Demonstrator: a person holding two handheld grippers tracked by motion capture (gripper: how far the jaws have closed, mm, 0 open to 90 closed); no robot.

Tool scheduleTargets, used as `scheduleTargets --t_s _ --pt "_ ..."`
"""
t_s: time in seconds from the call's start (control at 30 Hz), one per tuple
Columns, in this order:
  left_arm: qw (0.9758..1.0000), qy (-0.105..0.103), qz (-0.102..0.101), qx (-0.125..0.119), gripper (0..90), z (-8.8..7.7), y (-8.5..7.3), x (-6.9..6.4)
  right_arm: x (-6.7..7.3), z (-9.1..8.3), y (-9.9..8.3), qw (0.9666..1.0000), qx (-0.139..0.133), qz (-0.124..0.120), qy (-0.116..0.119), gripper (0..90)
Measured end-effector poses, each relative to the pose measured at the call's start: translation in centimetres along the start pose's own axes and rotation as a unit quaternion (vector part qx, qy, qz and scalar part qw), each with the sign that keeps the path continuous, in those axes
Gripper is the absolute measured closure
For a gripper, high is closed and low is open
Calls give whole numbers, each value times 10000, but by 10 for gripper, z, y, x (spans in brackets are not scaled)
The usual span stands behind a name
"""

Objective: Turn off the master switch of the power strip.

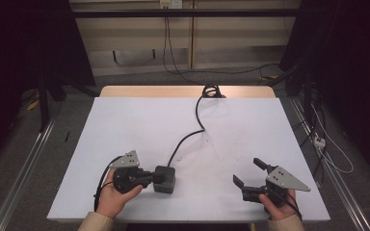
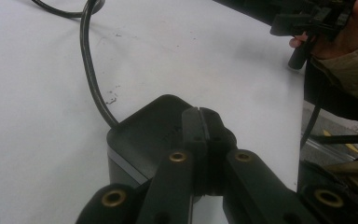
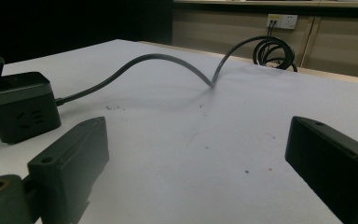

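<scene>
A black cube-shaped power socket (image 1: 165, 180) (image 2: 140, 135) (image 3: 21, 109) sits on the white table top near its front edge. Its black cable (image 1: 192, 134) (image 2: 89, 70) (image 3: 168, 60) snakes away to a coil (image 1: 211, 90) (image 3: 272, 49) at the far edge. My left gripper (image 1: 152, 178) (image 2: 199, 116) is shut, jaws pressed together with nothing between them, and its tips lie over the socket's top at its left side. My right gripper (image 1: 248, 172) (image 3: 198, 135) rests at the front right, open, with bare table between its jaws.
The white table top (image 1: 125, 125) has a wooden strip along its far edge. Behind it a wall outlet (image 1: 170, 4) (image 3: 282, 21) takes plugs. Dark frame posts stand on both sides, and loose cables lie on the floor at the right (image 1: 320, 142).
</scene>
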State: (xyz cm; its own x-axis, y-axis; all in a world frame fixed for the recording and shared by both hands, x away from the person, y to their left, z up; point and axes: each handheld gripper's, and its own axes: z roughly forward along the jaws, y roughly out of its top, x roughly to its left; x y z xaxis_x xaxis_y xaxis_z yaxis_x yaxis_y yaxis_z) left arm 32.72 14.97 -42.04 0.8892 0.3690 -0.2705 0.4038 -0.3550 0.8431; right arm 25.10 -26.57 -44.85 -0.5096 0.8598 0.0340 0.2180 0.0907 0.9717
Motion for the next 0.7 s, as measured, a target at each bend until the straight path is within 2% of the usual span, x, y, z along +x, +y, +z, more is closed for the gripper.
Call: scheduleTargets --t_s 0.7 --pt "9999 58 82 60 900 2 -1 1 0 0 0 10000 -3 -7 15 57"
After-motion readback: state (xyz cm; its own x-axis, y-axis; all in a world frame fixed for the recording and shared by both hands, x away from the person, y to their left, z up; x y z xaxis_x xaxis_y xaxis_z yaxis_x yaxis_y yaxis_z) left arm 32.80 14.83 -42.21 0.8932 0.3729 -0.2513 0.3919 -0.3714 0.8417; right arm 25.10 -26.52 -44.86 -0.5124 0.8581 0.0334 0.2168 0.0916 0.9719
